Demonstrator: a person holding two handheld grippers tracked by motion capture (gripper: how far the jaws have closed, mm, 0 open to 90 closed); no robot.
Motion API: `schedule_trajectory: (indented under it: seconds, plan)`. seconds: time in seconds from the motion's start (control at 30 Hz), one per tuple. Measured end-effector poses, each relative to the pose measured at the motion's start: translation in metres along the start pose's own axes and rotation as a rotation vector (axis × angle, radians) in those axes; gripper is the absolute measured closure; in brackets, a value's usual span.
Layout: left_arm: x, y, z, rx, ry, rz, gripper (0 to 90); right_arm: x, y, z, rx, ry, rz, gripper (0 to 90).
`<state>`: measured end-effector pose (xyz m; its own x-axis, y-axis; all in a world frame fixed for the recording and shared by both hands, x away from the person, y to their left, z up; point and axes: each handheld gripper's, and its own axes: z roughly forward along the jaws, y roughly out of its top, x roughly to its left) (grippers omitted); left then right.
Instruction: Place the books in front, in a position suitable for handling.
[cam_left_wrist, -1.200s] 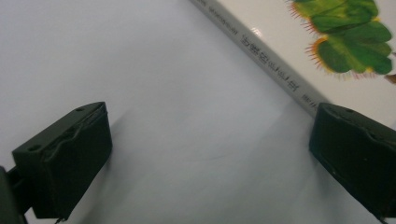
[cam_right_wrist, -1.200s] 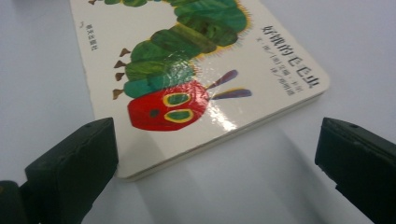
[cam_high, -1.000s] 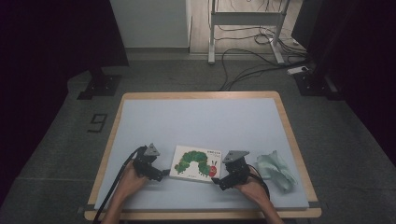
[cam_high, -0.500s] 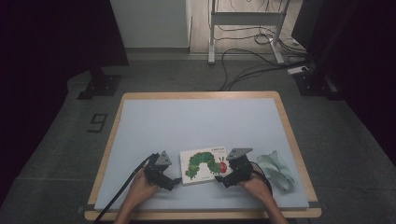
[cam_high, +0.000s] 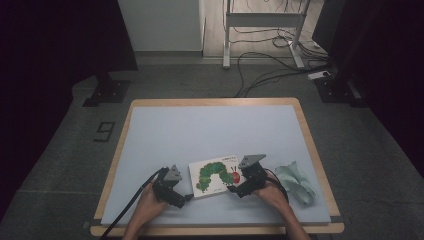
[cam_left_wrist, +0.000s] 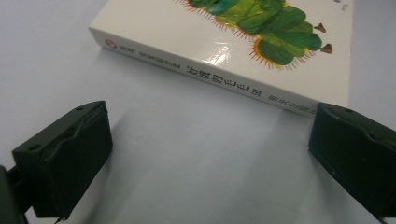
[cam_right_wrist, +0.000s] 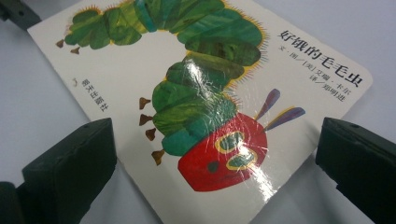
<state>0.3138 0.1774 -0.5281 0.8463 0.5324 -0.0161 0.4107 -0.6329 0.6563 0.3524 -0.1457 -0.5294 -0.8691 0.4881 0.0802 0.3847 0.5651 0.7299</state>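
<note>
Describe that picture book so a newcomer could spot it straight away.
Start at the pale blue table and look at its near edge, where two hand-held grippers face each other. The book lies flat between them. Its white cover with a green caterpillar and red head sets it apart from the crumpled pale green cloth further right.

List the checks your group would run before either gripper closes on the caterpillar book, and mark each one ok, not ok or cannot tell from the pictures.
1. Book lies flat and shut on the table: ok.
2. Left gripper open, fingers either side of the spine end: ok.
3. Left gripper touching the book: not ok, bare table shows between them.
4. Right gripper open over the caterpillar's red head: ok.
5. Right fingers straddle the book's near corner: ok, though whether they touch it: cannot tell.
6. Crumpled cloth lies apart from the book, to its right: ok.
</note>
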Motion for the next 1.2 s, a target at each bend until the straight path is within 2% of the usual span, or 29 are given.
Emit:
schedule_trajectory:
  seconds: [0.13, 0.23, 0.43, 0.6, 0.67, 0.77, 0.8, 0.87, 0.9, 0.97, 1.03, 1.1, 1.17, 1.2]
  plan:
    - [-0.001, -0.001, -0.001, 0.002, -0.005, 0.008, 0.0, 0.000, 0.008, 0.008, -0.014, -0.020, 0.005, 0.0]
    - [-0.002, -0.002, -0.002, 0.000, -0.010, 0.009, 0.0, 0.001, 0.017, 0.014, -0.003, -0.035, -0.016, 0.0]
    - [-0.004, -0.002, -0.002, -0.001, -0.016, 0.014, 0.0, -0.002, 0.027, 0.022, 0.004, -0.035, -0.010, 0.0]
    - [-0.008, 0.001, 0.000, -0.020, -0.069, 0.010, 0.0, -0.004, 0.032, 0.029, -0.005, -0.035, -0.011, 0.0]
    - [-0.012, 0.001, 0.002, -0.010, -0.035, 0.024, 0.0, -0.005, 0.035, 0.032, 0.002, -0.038, -0.010, 0.0]
    - [-0.013, 0.001, 0.002, -0.007, -0.031, 0.026, 0.0, -0.005, 0.037, 0.033, 0.001, -0.040, -0.011, 0.0]
    - [-0.012, 0.001, 0.002, -0.007, -0.033, 0.025, 0.0, -0.005, 0.037, 0.033, -0.006, -0.036, -0.016, 1.0]
    - [-0.011, 0.001, 0.001, -0.005, -0.041, 0.028, 0.0, 0.001, 0.039, 0.037, -0.053, 0.038, -0.033, 3.9]
    - [-0.010, 0.001, 0.001, -0.003, -0.051, 0.032, 0.0, 0.007, 0.042, 0.040, -0.041, 0.022, -0.054, 3.6]
    - [-0.007, 0.000, -0.001, -0.006, -0.069, 0.033, 0.0, 0.018, 0.049, 0.046, -0.020, 0.028, -0.077, 4.3]
    - [-0.003, -0.001, -0.002, 0.006, -0.035, 0.034, 0.0, 0.023, 0.053, 0.049, -0.005, 0.027, -0.084, 4.1]
    - [0.001, -0.003, -0.003, -0.003, -0.041, 0.018, 0.0, 0.022, 0.054, 0.049, 0.002, 0.022, -0.078, 3.8]
    - [0.002, -0.002, -0.002, -0.009, -0.041, 0.010, 0.0, 0.016, 0.051, 0.046, 0.009, -0.015, -0.049, 0.0]
    - [0.001, -0.002, -0.002, -0.002, -0.036, 0.019, 0.0, 0.011, 0.048, 0.044, 0.011, -0.038, -0.027, 0.0]
